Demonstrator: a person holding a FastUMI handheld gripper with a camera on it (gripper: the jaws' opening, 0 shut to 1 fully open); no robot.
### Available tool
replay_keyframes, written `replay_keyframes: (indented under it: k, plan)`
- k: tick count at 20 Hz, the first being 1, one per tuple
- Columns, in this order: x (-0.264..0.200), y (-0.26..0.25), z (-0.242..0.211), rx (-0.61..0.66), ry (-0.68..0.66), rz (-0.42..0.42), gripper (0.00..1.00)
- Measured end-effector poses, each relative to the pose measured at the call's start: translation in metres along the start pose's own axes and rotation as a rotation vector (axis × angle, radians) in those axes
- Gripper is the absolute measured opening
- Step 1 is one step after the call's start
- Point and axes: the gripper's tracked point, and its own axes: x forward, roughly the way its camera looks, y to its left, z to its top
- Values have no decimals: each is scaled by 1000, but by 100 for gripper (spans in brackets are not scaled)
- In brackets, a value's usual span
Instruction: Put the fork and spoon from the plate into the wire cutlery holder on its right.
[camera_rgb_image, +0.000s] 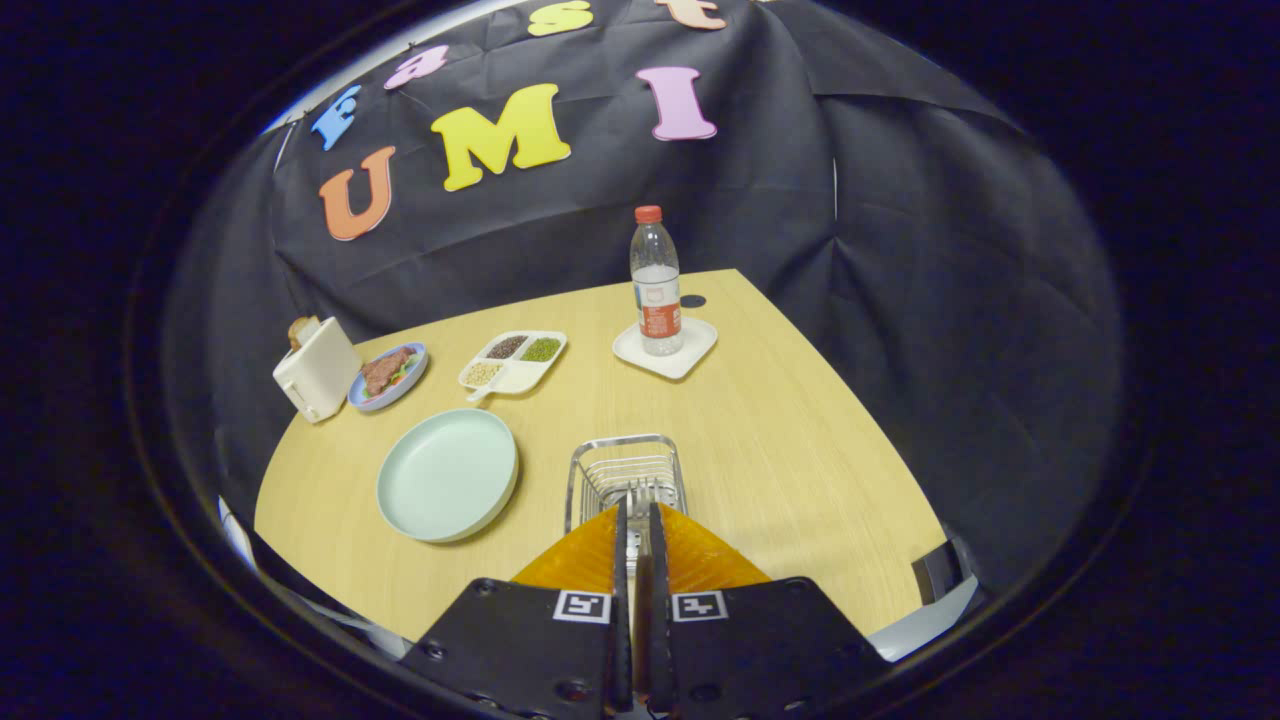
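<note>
My gripper (636, 508) is shut on a fork (640, 493). The fork's handle runs back between the two fingers, and its tines stick out just past the fingertips. The tines hang over the near side of the wire cutlery holder (590, 462), a shiny rectangular basket on the wooden table just ahead of the fingers. Left of the holder lies the pale green plate (447, 475), with nothing on it. I cannot make out a spoon in the holder; the fingers hide its near part.
Beyond the holder, a water bottle (656, 285) stands on a small white square dish (690, 355). A white divided tray of beans (513, 361), a blue plate of food (388, 375) and a white toaster (316, 368) line the table's far left.
</note>
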Motion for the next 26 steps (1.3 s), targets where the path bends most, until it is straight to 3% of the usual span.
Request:
replay_keyframes:
  k: [6,7,10,11,17,26]
  plan:
    - [-18,3,16,3,-63,-2,22]
    - [-21,3,17,-9,-78,-15,30]
    - [-41,12,32,-60,-172,-50,39]
    - [-50,18,38,-71,-213,-54,48]
    - [-108,65,48,-71,-386,-56,67]
    - [-191,149,38,-122,-581,-7,82]
